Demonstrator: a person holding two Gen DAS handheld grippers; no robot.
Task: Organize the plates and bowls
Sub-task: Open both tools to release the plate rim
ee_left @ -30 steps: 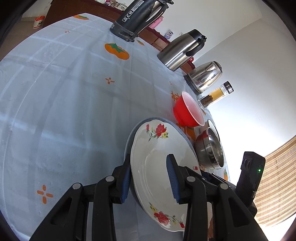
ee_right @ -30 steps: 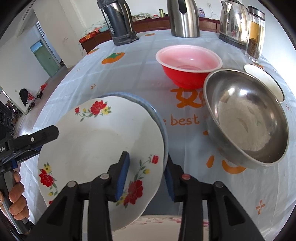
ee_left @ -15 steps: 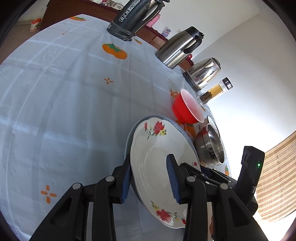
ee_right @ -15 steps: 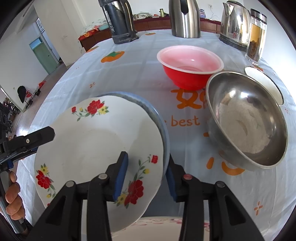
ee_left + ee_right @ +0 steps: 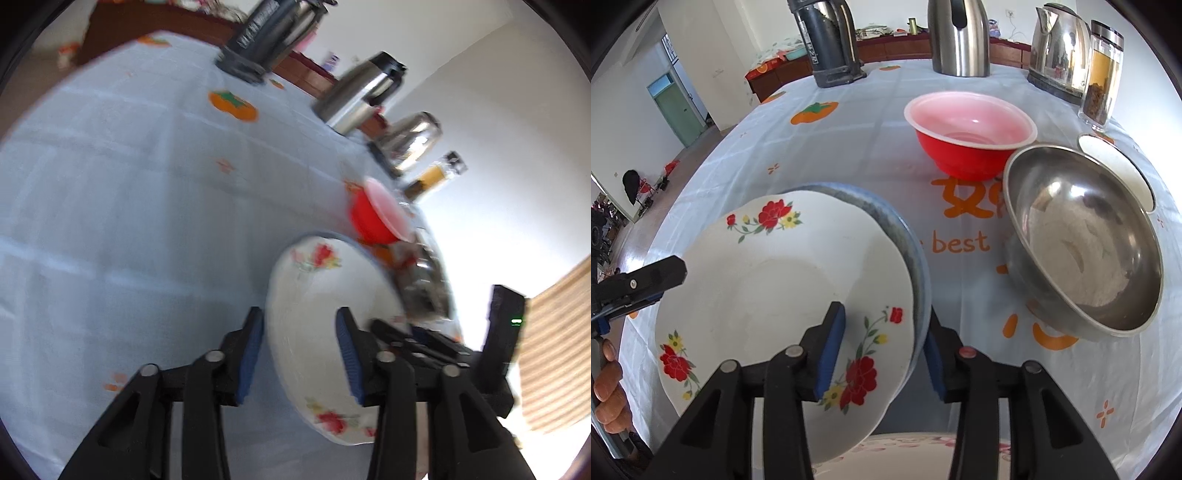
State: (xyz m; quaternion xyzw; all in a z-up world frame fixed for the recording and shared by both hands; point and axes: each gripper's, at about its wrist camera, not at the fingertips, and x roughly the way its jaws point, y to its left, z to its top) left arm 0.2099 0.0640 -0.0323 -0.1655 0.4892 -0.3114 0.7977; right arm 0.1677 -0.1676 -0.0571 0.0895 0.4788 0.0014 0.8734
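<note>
We have the floral plate (image 5: 768,280) stacked on the blue plate (image 5: 916,258), both lifted and tilted above the tablecloth (image 5: 849,147); our right gripper (image 5: 882,347) pinches the pair at the near rim, one pad on the white face and one behind the blue; our left gripper (image 5: 299,354) straddles the opposite rim and its jaws are opening, the pads looking just clear of the plate; we should keep the right grip firm and level the stack, since it now seems to carry the whole weight; the steel bowl (image 5: 1082,251) and red bowl (image 5: 971,136) crowd the right, another dish (image 5: 916,458) lies below, and open cloth lies to the left.
</note>
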